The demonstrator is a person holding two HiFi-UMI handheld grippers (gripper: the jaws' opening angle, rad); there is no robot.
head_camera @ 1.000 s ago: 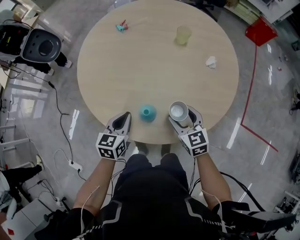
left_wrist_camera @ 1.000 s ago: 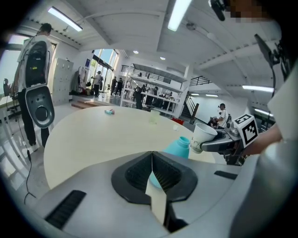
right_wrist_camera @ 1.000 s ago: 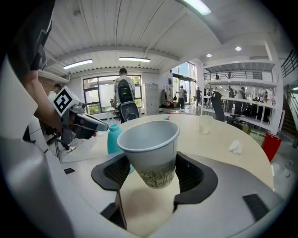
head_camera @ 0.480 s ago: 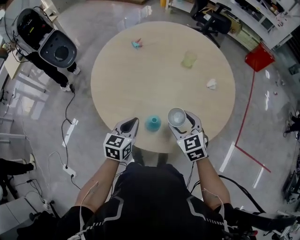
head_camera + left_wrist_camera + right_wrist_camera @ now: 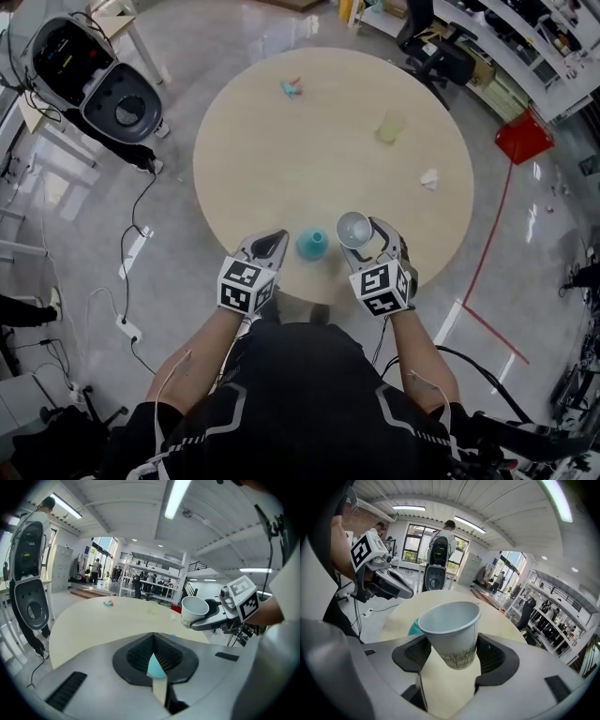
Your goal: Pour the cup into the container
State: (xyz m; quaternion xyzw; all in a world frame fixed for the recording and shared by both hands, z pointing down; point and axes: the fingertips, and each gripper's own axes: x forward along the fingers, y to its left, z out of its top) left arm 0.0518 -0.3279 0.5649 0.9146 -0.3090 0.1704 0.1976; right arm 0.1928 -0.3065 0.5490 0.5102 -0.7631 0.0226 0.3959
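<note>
head view: my right gripper pinches the paper cup by its wall, mouth up, lifted off the round table. the teal container stands on the table between the two sets of jaws, just beside the cup on the right jaws' inner side. my left gripper hovers at the container's other side. both forearms reach forward, roughly parallel, grippers angled downward.

left gripper view: the jaws are pressed together on nothing. the container shows as a teal sliver just ahead of and below them. the cup hangs higher, off to their right.

right gripper view: the pads clamp the cup's lower half, and it leans slightly toward the left gripper. the container peeks out beyond the cup, left of the jaws and below the rim. i can't make out any contents.

i'd judge the cup is being lined up for the pour. the container's mouth looks small, so i'd centre the rim over it first, then roll the wrist slowly without squeezing the paper wall harder.
</note>
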